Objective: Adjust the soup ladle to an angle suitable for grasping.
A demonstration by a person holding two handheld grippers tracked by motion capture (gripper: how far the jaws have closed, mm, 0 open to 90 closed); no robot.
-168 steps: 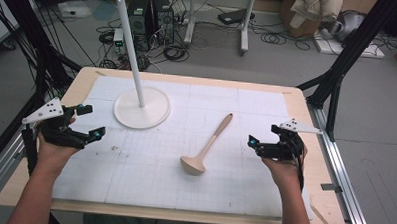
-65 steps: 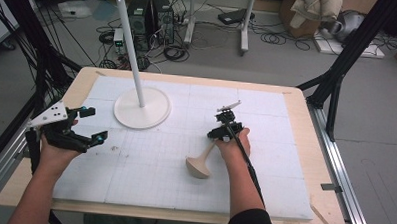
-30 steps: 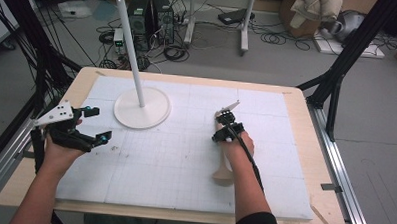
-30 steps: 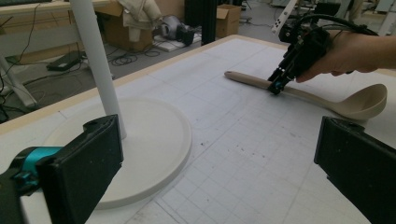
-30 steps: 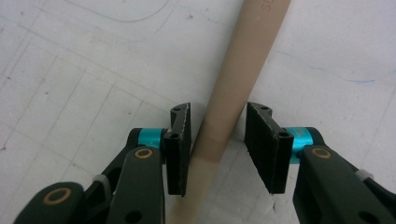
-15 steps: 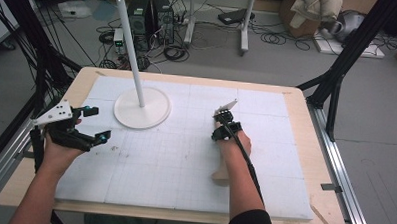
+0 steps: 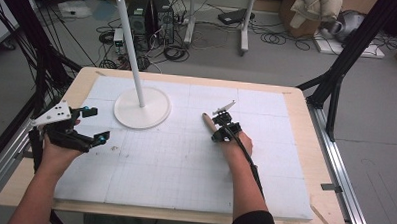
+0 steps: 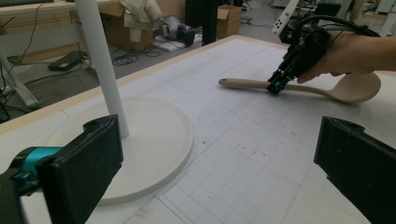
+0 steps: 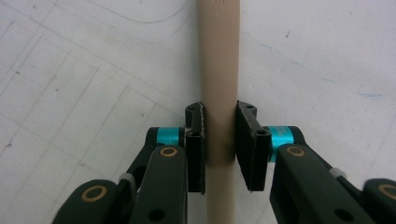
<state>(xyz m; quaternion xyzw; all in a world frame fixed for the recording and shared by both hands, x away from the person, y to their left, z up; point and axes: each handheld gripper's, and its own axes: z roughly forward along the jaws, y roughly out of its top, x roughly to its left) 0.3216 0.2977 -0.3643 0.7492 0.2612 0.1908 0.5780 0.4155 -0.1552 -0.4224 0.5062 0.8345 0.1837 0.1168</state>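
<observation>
A pale wooden spoon (image 7: 206, 118) lies on the white gridded mat, its handle pointing away from me and its bowl (image 8: 355, 88) under the right hand. My right gripper (image 7: 219, 135) has just been closing, and its pads now press both sides of the spoon handle (image 9: 218, 60). In the right gripper view the right gripper (image 9: 219, 144) straddles the handle from above. My left gripper (image 7: 97, 124) stays at the mat's left side, jaws wide apart and holding nothing. In the left gripper view the left gripper (image 8: 219, 149) faces the spoon (image 8: 299, 87) and the right gripper (image 8: 276, 86).
A white stand with a round base (image 7: 141, 107) and a tall pole (image 7: 131, 44) rises at the back left of the mat, close to the left gripper. The wooden table edge (image 7: 320, 161) borders the mat. Black frame legs (image 7: 337, 82) stand at the right.
The right hand came from the table's right edge to the spoon, and the spoon swung so its bowl points toward me. Over the last second the hands barely shift.
</observation>
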